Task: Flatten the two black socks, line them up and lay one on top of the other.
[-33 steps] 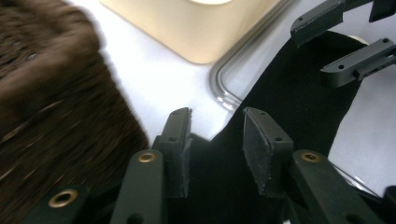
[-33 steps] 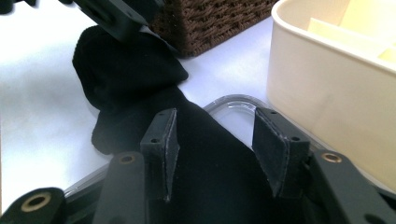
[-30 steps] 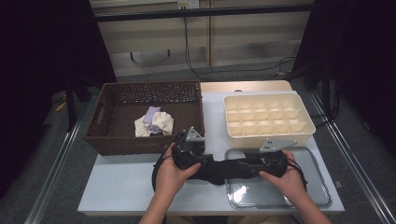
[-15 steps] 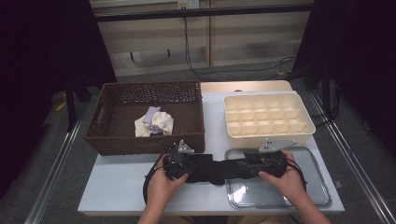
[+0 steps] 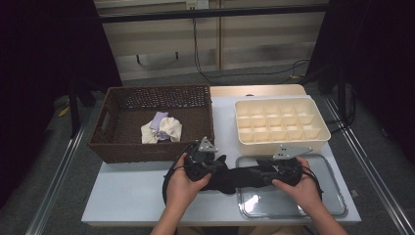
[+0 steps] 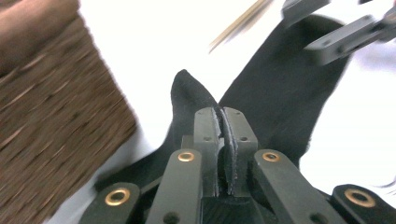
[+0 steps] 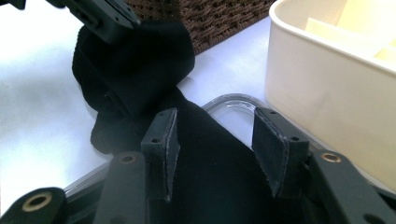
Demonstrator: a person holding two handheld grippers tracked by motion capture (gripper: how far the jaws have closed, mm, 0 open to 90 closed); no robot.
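Since a second ago the left gripper has slid back from the basket edge toward the near side and its jaws have just been closing, now pinched nearly together on a fold of the black fabric sock; the left gripper view shows the two pads almost meeting with a thin ridge of black cloth between them. Right gripper unchanged in place, jaws about half apart, straddling the sock's other end; in the right gripper view the cloth lies between the pads but whether they press on it I cannot tell. Sock stretched left to right on the white table, near edge, its right end over the left rim of the clear plastic tray. Both hands come in from the near side, palms wrapped over the gripper bodies, left hand angled right, right hand angled left, so the two grippers point toward each other. Dark brown wicker basket sits far left with a bundle of pale cream and lilac cloth inside. Cream plastic divided organiser box sits far right, just beyond the tray.
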